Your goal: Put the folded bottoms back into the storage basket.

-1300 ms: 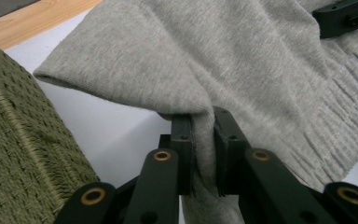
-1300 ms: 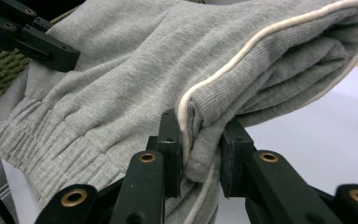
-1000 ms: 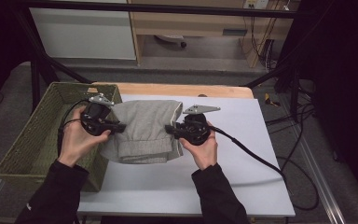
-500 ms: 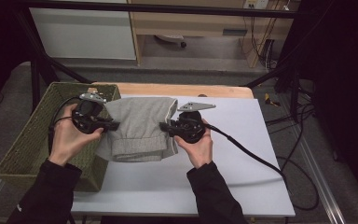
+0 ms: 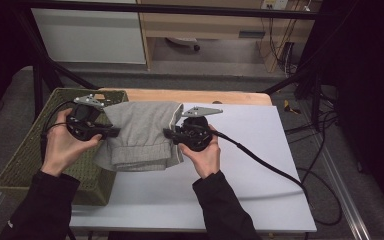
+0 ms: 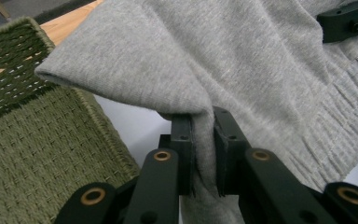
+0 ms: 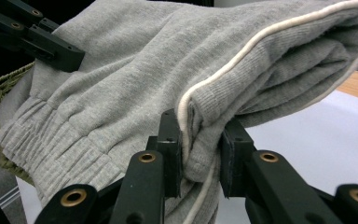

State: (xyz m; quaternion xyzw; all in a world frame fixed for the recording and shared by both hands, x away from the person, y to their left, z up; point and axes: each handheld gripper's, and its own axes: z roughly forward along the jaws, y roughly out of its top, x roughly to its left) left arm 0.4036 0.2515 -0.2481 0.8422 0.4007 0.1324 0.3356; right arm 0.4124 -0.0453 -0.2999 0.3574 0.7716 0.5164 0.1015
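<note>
L tongs (image 6: 203, 140) & R tongs (image 7: 200, 144) each clamped a folded grey garment (image 5: 142, 132). It hung between them, over tabletop (image 5: 240, 165) & green basket (image 5: 30, 155) edge.

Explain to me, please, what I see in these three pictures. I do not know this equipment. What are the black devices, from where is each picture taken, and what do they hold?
There is no robot here. A person holds a hand tool in each hand, and each tool has two black jaws that pinch things. The left gripper and the right gripper are both seen in the high view, taken by a fixed camera above the table. The other two pictures come from small cameras riding on the tools, looking along their jaws. Both tools pinch one folded grey garment by opposite edges: the left gripper view shows fabric squeezed between its jaws, and the right gripper view shows a thick fold with a white trim between its jaws. Part of the garment lies over the white table. A green woven basket stands at the table's left end.
</note>
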